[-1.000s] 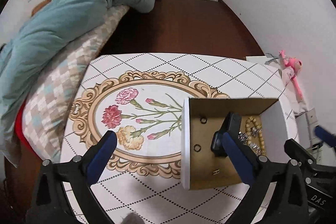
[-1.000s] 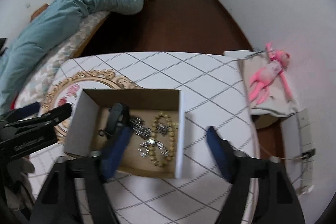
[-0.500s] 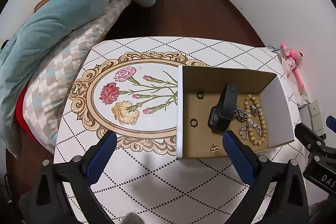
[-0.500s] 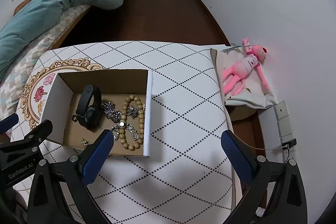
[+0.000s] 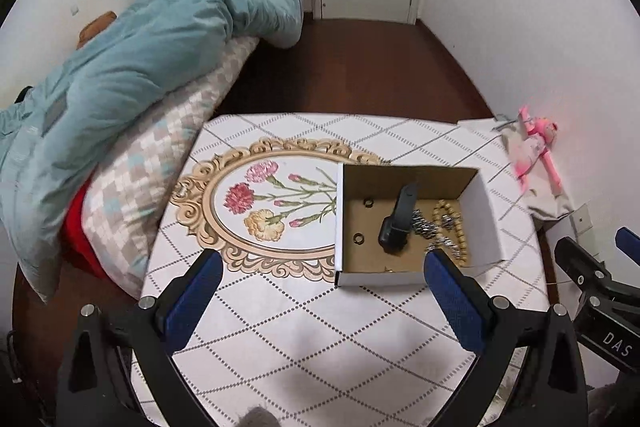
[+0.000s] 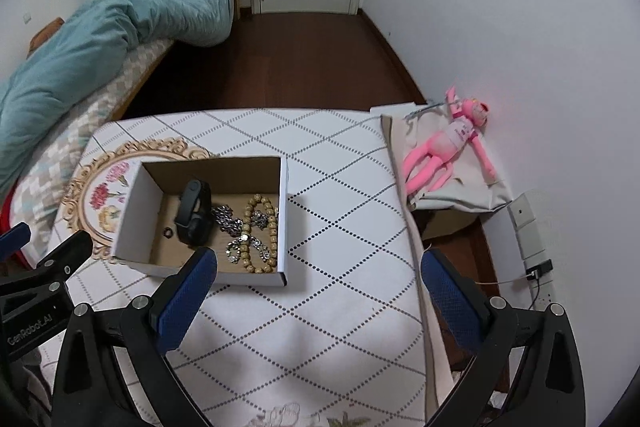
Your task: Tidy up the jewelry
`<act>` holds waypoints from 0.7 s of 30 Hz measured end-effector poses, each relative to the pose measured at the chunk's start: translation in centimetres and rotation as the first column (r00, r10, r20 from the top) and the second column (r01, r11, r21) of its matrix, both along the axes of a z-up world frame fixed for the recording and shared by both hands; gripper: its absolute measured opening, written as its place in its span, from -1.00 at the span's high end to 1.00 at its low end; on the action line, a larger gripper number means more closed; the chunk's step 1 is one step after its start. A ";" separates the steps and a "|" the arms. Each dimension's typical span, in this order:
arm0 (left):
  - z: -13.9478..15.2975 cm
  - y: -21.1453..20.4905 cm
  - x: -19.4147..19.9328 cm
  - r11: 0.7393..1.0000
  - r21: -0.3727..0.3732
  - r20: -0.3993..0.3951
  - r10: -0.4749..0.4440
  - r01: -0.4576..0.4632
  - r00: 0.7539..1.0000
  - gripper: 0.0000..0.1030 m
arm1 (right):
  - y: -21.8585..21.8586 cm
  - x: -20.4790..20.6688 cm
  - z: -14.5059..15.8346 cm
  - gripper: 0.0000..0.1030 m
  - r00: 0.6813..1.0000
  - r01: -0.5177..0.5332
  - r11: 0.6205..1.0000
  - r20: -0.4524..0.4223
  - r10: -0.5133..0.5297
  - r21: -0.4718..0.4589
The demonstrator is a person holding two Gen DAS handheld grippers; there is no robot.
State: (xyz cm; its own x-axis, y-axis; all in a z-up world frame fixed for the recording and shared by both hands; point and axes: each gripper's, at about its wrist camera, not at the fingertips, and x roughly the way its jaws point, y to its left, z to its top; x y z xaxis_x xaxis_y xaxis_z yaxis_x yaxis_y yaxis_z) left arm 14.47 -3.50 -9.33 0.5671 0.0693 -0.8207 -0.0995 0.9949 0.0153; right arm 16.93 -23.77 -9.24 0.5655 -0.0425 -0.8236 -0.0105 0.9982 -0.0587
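Both my claws, the left gripper [image 5: 318,293] and right gripper [image 6: 318,291], hang wide open and empty near the cardboard box [image 6: 282,223] holding the jewelry, so a careless reach could tangle the silver chain [image 6: 228,217] with the bead bracelet [image 6: 272,223].

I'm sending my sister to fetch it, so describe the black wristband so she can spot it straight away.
Look at the white table with the diamond pattern, then the open cardboard box on it. The black wristband lies in the box's middle, beside a silver chain and a tan bead bracelet; it is the only black, smooth, wide band there.
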 end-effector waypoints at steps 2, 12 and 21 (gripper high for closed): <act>1.3 0.0 -1.0 1.000 -0.007 0.019 -0.002 0.002 1.000 -0.99 | -0.2 -1.4 1.6 -1.00 1.000 0.003 1.000 0.027 -0.003 0.004; 7.4 -0.6 -7.1 1.000 -0.009 0.105 0.006 -0.005 0.994 -0.99 | -0.6 -8.4 9.4 -1.00 0.988 0.005 1.000 0.155 -0.006 0.006; 10.2 -1.0 -10.1 0.999 -0.037 0.117 -0.015 0.019 0.993 -0.99 | -0.8 -12.3 12.8 -1.00 0.983 -0.011 1.000 0.182 0.007 0.019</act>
State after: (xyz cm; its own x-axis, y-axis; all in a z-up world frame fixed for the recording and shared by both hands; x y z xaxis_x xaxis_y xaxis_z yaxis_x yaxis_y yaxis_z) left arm 4.40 -4.54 0.91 0.6600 0.0290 -0.7507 -0.0812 0.9962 -0.0330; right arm 4.64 -24.60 3.56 0.7063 -0.0211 -0.7076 -0.0106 0.9991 -0.0403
